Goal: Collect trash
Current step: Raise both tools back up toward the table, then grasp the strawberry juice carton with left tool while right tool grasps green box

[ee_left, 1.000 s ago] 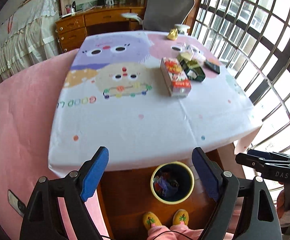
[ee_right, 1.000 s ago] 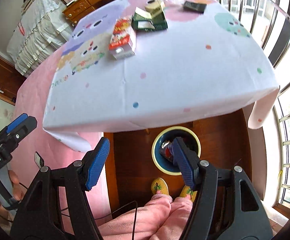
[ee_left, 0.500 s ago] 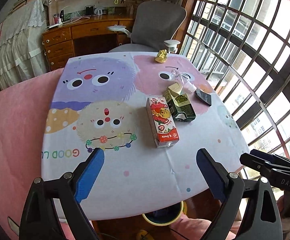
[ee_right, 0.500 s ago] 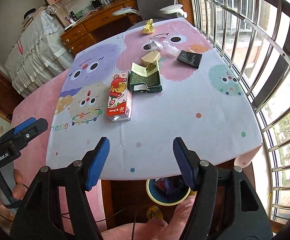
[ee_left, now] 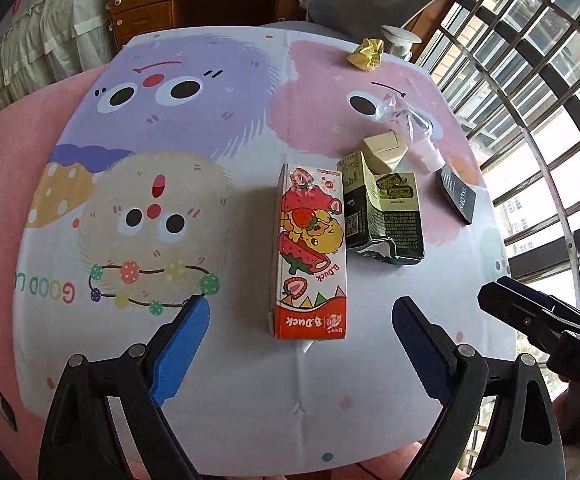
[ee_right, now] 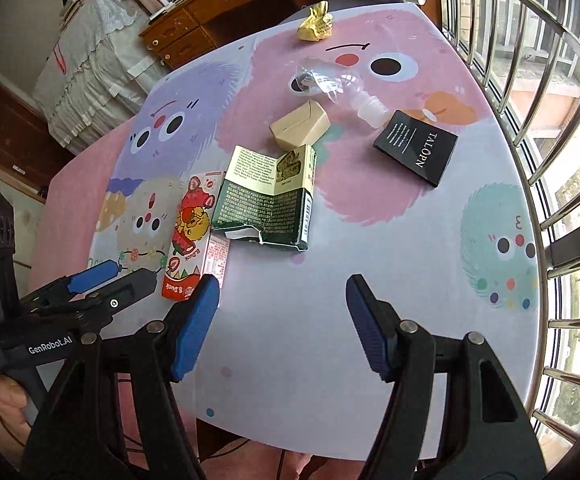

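left wrist view: looks forward and down over the near table edge, close above the tablecloth [ee_left: 249,380].
right wrist view: same direction, set further right, window bars at right of frame.
shared: strawberry carton [ee_left: 310,256] [ee_right: 189,236], green box [ee_left: 386,216] [ee_right: 269,204].

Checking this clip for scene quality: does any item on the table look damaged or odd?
Yes. The green carton lying flat mid-table is torn open at its near end, with ragged edges. The clear plastic bottle behind it is crushed, and a yellow wrapper at the far edge is crumpled. The strawberry carton looks intact.
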The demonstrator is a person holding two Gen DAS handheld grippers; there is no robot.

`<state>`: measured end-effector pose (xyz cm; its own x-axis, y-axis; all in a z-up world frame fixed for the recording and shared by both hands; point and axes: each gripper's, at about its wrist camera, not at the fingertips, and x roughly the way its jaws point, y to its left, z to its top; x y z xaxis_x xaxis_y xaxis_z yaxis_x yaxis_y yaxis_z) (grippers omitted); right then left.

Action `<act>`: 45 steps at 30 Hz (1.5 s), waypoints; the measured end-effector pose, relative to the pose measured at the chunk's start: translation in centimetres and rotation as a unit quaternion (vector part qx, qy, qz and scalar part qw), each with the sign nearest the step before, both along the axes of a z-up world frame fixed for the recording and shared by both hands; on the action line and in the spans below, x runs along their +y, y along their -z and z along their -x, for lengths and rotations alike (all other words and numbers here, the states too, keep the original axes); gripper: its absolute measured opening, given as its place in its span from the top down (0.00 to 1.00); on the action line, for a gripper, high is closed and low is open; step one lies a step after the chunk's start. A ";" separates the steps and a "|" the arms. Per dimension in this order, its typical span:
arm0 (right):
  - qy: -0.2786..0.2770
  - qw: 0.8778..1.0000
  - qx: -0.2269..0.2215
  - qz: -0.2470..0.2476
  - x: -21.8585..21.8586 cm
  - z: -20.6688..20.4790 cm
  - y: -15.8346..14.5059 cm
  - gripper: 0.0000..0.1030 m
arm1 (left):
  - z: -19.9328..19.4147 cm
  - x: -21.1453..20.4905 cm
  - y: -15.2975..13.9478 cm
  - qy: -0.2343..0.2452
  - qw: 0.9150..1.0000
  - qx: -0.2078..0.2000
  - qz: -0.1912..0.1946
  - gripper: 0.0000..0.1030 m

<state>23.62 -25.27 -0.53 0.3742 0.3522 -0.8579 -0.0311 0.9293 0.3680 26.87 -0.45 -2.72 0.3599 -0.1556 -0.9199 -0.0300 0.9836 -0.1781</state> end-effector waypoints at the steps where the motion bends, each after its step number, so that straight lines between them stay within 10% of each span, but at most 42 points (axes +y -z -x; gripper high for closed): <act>1: -0.009 1.000 0.008 -0.003 -0.4 -1.0 0.7 0.39 | -0.6 -0.6 0.7 -0.005 1.000 0.006 -0.009 0.12; 14: -0.066 0.997 0.043 -0.027 -0.2 -8.9 5.6 0.39 | -5.8 -4.1 5.8 -0.029 0.995 0.052 -0.074 0.48; 37: -0.099 0.994 0.035 0.034 6.4 -12.2 7.6 0.39 | -2.7 0.3 2.5 -0.149 0.987 0.014 -0.055 0.49; 40: -0.117 0.992 0.023 0.047 7.4 -11.9 7.7 0.64 | -1.6 0.5 2.1 -0.145 0.988 0.014 -0.056 0.49; 45: -0.119 0.992 0.019 0.021 7.3 -11.3 6.7 0.78 | -0.4 0.3 1.5 -0.136 0.989 0.016 -0.059 0.49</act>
<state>34.96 -18.01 -7.21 0.2512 0.3907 -0.8856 -0.2383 0.9117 0.3346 27.31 -0.16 -4.24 0.3450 0.0513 -0.9372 -0.2998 0.9522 -0.0582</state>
